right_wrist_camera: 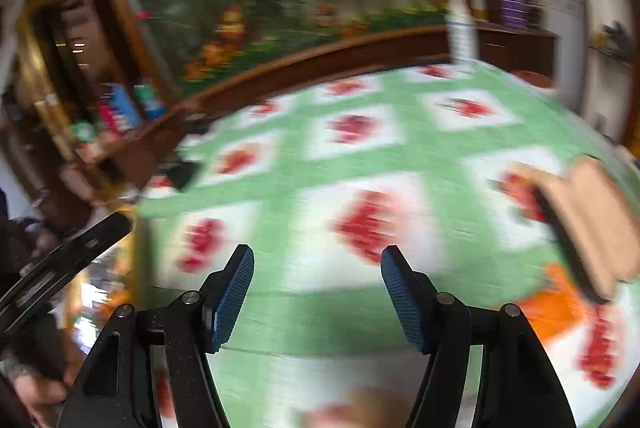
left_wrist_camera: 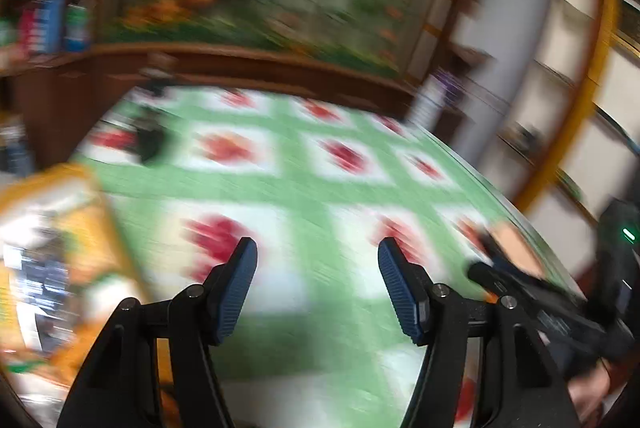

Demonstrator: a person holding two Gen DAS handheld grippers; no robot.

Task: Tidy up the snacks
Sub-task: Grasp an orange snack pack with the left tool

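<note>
Both views are motion-blurred. My left gripper (left_wrist_camera: pixel 318 252) is open and empty above a table (left_wrist_camera: pixel 304 184) with a green cloth and red flower squares. A yellow-orange snack bag (left_wrist_camera: pixel 60 260) lies at its left. My right gripper (right_wrist_camera: pixel 318 258) is open and empty over the same table (right_wrist_camera: pixel 360 160). A tan snack pack with a dark edge (right_wrist_camera: pixel 588 224) lies at the right on something orange (right_wrist_camera: pixel 556 308). The tan pack also shows in the left wrist view (left_wrist_camera: pixel 516 244).
A small black object (left_wrist_camera: pixel 150 140) sits at the table's far left; it also shows in the right wrist view (right_wrist_camera: pixel 184 174). A wooden ledge (left_wrist_camera: pixel 240 56) with a flower picture runs behind. A side shelf (right_wrist_camera: pixel 116 124) holds packets. The other gripper's body (left_wrist_camera: pixel 560 308) is at the right.
</note>
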